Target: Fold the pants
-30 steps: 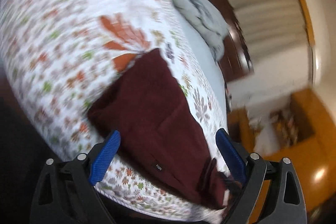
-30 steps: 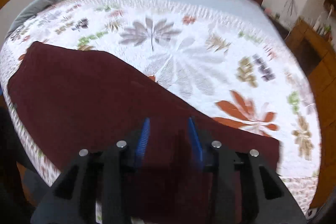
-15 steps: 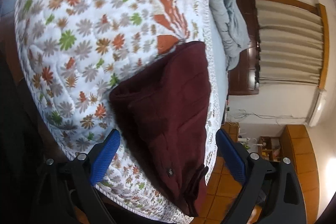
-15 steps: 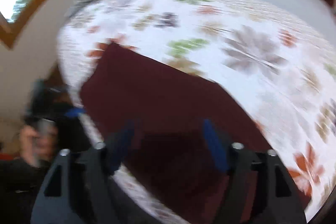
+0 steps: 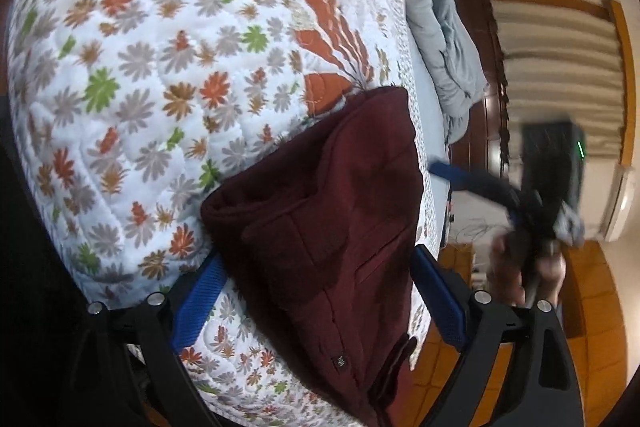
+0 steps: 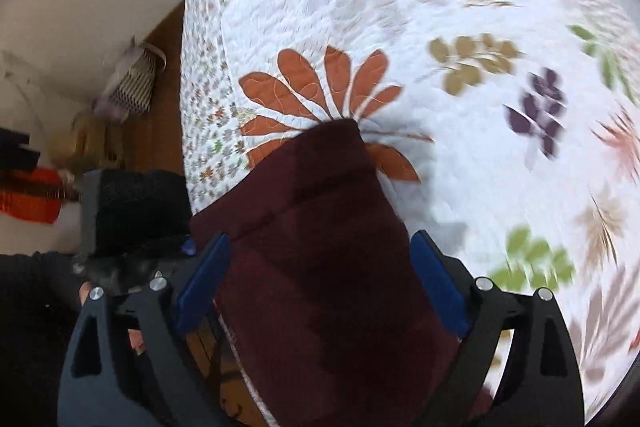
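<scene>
A: What is underneath everything?

B: A white quilted bedspread printed with orange, green, grey and purple flowers (image 5: 168, 75), covering a bed; a crumpled pale grey-blue blanket (image 5: 444, 39) is bunched along its far side; beyond that stands a dark wooden headboard (image 5: 480, 67), with cream pleated curtains (image 5: 560, 67) and an orange-brown wooden floor (image 5: 592, 327) in the left wrist view; the right wrist view shows a cream wall and a striped bag (image 6: 134, 83) on the floor by the bed

A: And the garment?

B: One pair of dark maroon fabric pants (image 5: 332, 227), folded into a long narrow stack; it lies near the edge of the bedspread, one end on a large orange flower, the other reaching the bed's edge, where cloth droops over; one small dark label (image 5: 340, 361) shows near that end

A: How many tools?

B: Two; the left gripper (image 5: 320, 303) has its two blue-padded fingers spread wide with the pants between them, and neither pad pinches cloth; the right gripper (image 6: 320, 283) is likewise spread wide, straddling the stack from the other side; whether the pads brush the cloth I cannot tell; each camera also catches the other tool, blurred, off the side of the bed, held in a hand
</scene>
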Available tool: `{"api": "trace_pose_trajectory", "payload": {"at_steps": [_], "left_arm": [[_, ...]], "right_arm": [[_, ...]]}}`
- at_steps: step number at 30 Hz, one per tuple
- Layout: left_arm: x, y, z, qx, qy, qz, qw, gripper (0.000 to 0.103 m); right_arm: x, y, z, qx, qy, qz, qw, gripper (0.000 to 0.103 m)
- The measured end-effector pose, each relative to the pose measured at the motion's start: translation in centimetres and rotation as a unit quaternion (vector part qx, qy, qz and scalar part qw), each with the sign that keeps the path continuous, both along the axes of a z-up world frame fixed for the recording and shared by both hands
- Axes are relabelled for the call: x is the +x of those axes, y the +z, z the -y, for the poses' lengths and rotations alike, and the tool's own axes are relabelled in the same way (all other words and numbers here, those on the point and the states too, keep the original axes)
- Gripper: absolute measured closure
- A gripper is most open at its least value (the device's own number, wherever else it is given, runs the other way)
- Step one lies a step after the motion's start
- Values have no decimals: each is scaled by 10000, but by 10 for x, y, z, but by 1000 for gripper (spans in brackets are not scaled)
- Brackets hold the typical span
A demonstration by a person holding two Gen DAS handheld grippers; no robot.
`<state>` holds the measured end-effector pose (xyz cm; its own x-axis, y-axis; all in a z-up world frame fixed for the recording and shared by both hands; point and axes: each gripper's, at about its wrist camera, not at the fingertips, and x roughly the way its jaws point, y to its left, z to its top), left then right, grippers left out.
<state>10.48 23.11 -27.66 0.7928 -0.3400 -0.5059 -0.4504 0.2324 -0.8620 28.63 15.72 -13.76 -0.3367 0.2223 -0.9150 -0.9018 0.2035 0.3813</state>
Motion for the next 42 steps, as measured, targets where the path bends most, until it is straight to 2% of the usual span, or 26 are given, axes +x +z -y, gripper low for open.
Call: {"api": "trace_pose_trajectory", "payload": {"at_steps": [5, 12, 13, 14, 15, 16, 17, 18, 19, 25, 27, 31, 42], "left_arm": [[5, -1, -3, -75, 22, 92, 9999, 10], [8, -4, -6, -145, 43, 170, 9997, 12], [4, -5, -6, -173, 40, 192, 9997, 13], [2, -5, -7, -190, 40, 199, 9996, 13], [1, -5, -7, -189, 36, 164, 9997, 20], [0, -6, -8, -168, 26, 76, 9998, 34], [-1, -8, -8, -175, 6, 43, 9998, 41], [-2, -10, -8, -202, -12, 56, 9998, 53], [-3, -10, -8, -248, -40, 114, 9996, 57], [-10, 3, -6, -210, -68, 387, 9990, 65], [-11, 17, -3, -10, -158, 513, 9986, 67], [-11, 55, 11, 654, -404, 726, 9944, 69], [-11, 134, 51, 1598, -906, 979, 9781, 70]], "right_arm": [[-7, -27, -30, -208, 485, -26, 9986, 13], [-17, -58, -54, -672, 834, -189, 9941, 12], [-19, -60, -57, -695, 856, -168, 9938, 14], [-21, -61, -59, -708, 849, -138, 9938, 25], [-22, -60, -60, -713, 843, -94, 9938, 30], [-23, -57, -58, -730, 814, -90, 9940, 44], [-23, -55, -58, -732, 795, -53, 9941, 52], [-23, -50, -56, -716, 786, 37, 9943, 58], [-23, -46, -55, -708, 765, 75, 9945, 64], [-35, 2, -37, -413, 573, 396, 9967, 73], [-40, 14, -32, -353, 546, 494, 9967, 75], [-48, 46, -13, -182, 441, 740, 9961, 78], [-56, 128, 47, 271, 149, 1322, 9907, 80]]}}
